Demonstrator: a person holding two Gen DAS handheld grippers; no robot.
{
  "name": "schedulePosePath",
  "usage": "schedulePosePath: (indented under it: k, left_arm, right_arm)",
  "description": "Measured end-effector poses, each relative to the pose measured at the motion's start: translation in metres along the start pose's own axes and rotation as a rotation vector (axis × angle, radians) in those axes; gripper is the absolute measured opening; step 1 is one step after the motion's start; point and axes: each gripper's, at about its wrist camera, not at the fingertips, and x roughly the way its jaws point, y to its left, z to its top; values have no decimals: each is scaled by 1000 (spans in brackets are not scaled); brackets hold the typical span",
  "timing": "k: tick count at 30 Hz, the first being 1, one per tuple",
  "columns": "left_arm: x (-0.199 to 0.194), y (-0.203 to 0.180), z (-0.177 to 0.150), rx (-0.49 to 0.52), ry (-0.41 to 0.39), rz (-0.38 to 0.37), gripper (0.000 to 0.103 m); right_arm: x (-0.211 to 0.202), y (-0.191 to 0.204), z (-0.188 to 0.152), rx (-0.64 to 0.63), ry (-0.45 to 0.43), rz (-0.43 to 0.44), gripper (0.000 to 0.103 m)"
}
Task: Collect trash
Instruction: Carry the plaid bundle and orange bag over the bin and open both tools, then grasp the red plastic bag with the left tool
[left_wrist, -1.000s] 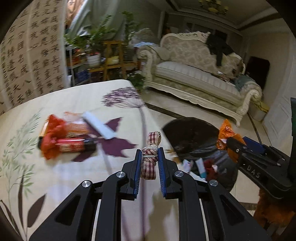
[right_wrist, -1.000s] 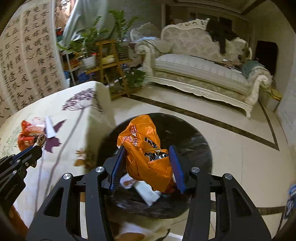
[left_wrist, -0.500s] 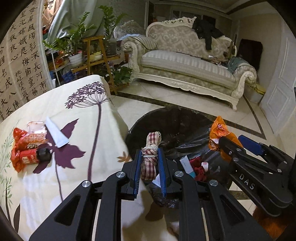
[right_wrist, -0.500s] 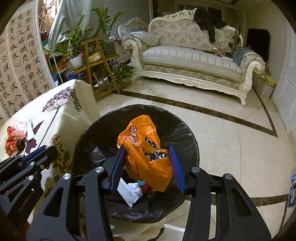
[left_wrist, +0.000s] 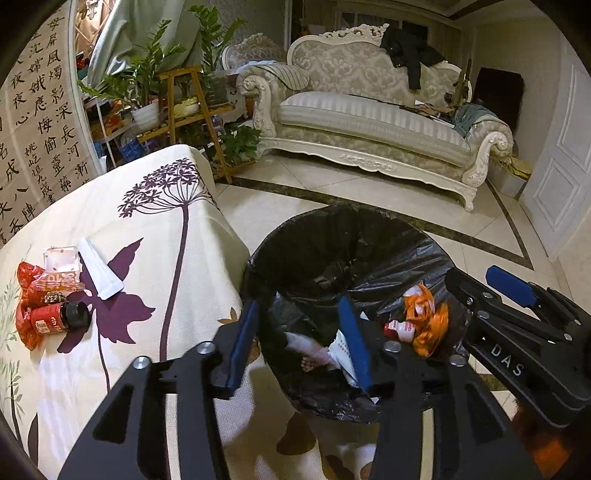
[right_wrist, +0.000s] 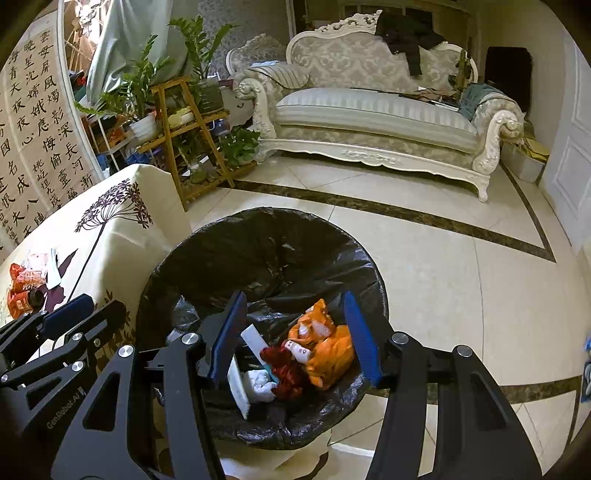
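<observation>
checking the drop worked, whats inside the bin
In the bin: orange wrapper, small white bottle, red scrap, white tissue, white card. Anything beneath them is hidden.

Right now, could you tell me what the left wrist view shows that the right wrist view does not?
Only the left wrist view shows the table trash clearly: the small red jar lying on its side, the white wrapper, and the right gripper from the side. Only the right wrist view shows the bin's contents plainly: the dark red scrap beside the orange bag, and the left gripper from the side. Both show the black-lined bin, the tablecloth, the sofa, and both grippers open over the bin.
</observation>
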Motion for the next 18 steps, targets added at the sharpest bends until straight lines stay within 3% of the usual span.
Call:
schedulePosePath:
  k: [9,18]
  left_arm:
    - [-16,12,0,-40,-43,11,69]
    - [-40,48,-4,-95,-81,78,72]
  right_arm:
    - [-10,2,3,1,-19,2,54]
    - [-18,37,8,-46,-31,68,54]
